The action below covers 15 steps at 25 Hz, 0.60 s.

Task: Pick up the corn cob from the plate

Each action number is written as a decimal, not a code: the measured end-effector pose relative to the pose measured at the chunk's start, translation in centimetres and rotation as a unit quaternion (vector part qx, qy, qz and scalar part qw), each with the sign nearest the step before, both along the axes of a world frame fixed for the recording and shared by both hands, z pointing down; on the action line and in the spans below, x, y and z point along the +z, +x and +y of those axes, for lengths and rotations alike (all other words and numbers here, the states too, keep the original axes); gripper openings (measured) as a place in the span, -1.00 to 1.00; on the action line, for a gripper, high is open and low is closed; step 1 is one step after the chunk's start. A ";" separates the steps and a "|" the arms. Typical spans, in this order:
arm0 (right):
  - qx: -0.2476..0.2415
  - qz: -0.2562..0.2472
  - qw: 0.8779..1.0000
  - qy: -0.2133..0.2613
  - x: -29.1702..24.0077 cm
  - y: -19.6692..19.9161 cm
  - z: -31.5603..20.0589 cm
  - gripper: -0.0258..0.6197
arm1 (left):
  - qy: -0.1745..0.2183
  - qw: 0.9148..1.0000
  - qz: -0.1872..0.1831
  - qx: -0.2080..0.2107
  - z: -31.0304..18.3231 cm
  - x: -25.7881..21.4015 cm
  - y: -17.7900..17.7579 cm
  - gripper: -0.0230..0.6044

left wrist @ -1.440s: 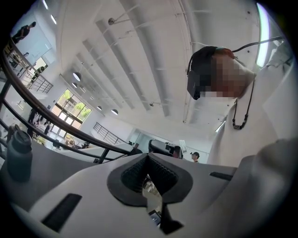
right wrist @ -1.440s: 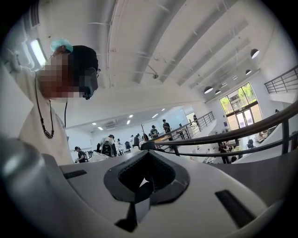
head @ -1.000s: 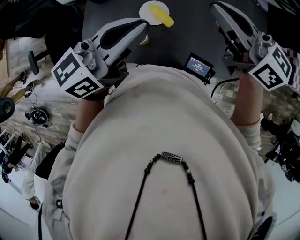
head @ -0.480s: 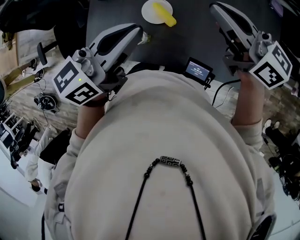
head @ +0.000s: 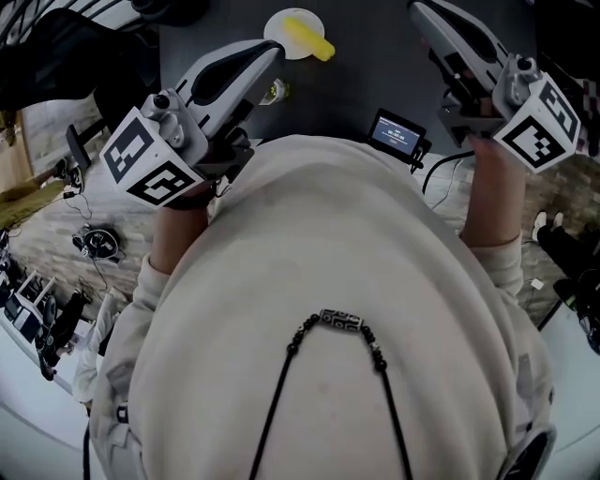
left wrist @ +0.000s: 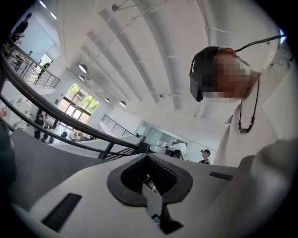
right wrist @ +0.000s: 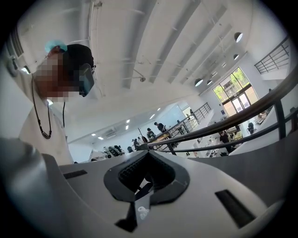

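Over the rim of a round white plate (head: 279,23) pokes a yellow corn cob (head: 309,39), with dark table (head: 375,66) open around the plate; left tongs (head: 272,52) and right tongs (head: 419,8) are both closed, empty.

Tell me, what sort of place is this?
Probably a big open lab or workshop hall: a high white ceiling with round lamps, a balcony railing, and people gathered in the background.

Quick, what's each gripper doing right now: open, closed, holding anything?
Left gripper: closed, nothing held.
Right gripper: closed, nothing held.
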State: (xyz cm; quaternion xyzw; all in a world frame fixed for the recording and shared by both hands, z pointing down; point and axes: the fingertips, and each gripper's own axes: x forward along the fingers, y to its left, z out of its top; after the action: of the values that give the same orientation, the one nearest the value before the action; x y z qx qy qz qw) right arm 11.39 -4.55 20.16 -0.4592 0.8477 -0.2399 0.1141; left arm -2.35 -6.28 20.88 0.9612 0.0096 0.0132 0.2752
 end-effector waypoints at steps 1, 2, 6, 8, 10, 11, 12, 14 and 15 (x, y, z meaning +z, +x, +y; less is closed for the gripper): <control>0.001 0.004 1.000 -0.002 -0.1 -0.1 -0.3 -0.87 | 0.000 1.000 0.004 0.005 -0.4 0.0 0.3 -0.93; 0.001 0.013 1.000 -0.003 -0.1 -0.1 -0.6 -0.87 | 0.000 1.000 0.008 0.009 -0.9 0.0 0.6 -0.93; 0.017 0.021 1.000 -0.011 0.3 0.8 -0.5 -0.87 | -0.002 0.999 0.018 0.031 -0.8 0.2 1.5 -0.93; 0.024 0.021 0.999 -0.014 0.5 1.0 -0.3 -0.87 | -0.005 0.999 0.018 0.040 -0.6 0.4 1.5 -0.93; 0.025 0.026 0.999 -0.015 0.6 0.6 0.0 -0.87 | -0.007 0.999 0.020 0.046 -0.3 0.5 1.3 -0.93; 0.024 0.028 0.999 -0.015 0.5 0.3 0.2 -0.87 | -0.007 0.999 0.020 0.049 0.0 0.4 1.0 -0.93; 0.022 0.032 0.999 -0.015 0.4 -0.1 0.4 -0.87 | -0.005 0.998 0.021 0.052 0.4 0.3 0.7 -0.93; 0.020 0.040 0.999 -0.015 0.1 -0.5 0.3 -0.87 | -0.004 0.998 0.024 0.057 0.6 0.0 0.6 -0.93; 0.020 0.042 0.999 -0.018 0.2 -0.2 0.2 -0.87 | -0.005 0.998 0.026 0.059 0.6 0.1 0.9 -0.93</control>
State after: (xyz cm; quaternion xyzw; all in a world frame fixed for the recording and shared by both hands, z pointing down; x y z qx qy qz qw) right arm 11.18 -4.36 20.36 -0.4876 0.8380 -0.2331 0.0748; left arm -1.50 -5.73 20.94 0.9575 0.0733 0.0043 0.2789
